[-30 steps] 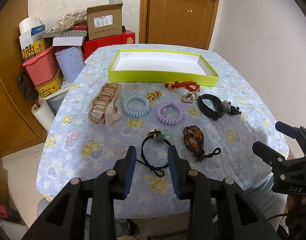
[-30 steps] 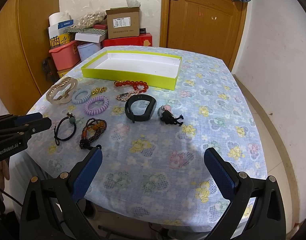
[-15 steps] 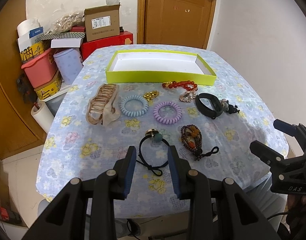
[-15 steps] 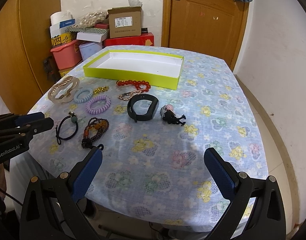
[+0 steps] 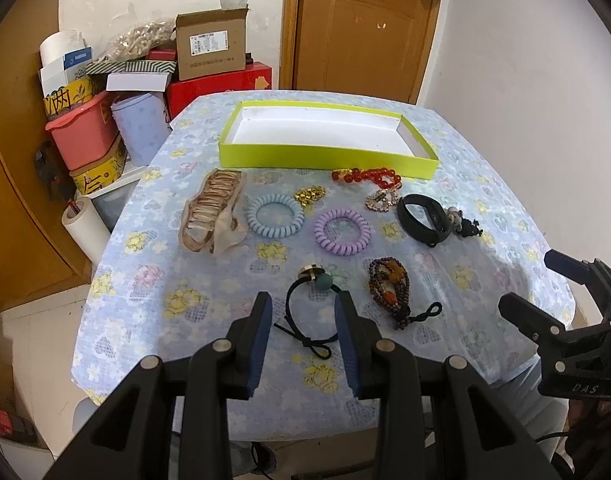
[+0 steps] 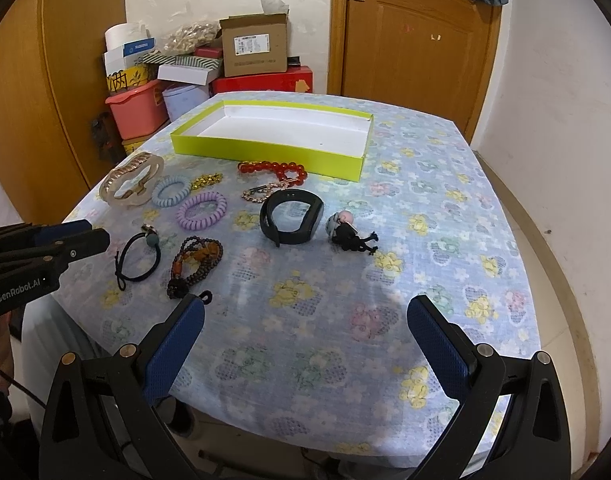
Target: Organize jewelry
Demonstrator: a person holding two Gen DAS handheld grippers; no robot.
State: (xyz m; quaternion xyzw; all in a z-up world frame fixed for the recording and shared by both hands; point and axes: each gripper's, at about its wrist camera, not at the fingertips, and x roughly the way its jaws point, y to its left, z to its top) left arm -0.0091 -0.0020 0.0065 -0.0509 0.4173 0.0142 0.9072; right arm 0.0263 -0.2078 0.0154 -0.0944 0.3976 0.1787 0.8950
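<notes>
Nothing has moved since the earlier frames: both claws hover in place above the surface (image 5: 209, 280). We see our left claw (image 5: 303, 308) partly spread and empty, framing the black hair tie (image 5: 311, 312); the right claw (image 6: 305, 320) is spread wide and empty too. All the jewelry lies outside the yellow-green box (image 5: 325, 156). If we pinch the thin, limp cord badly, it may slip out, or the pads may catch the floral cloth and drag the beaded bracelet (image 5: 389, 284) nearby.

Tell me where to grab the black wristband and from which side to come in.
Grip the black wristband across its near thick wall, one finger inside the loop and one outside. It stands on edge with the loop open upward, so coming from above with the open right gripper looks best, away from the small black charm beside it.
</notes>
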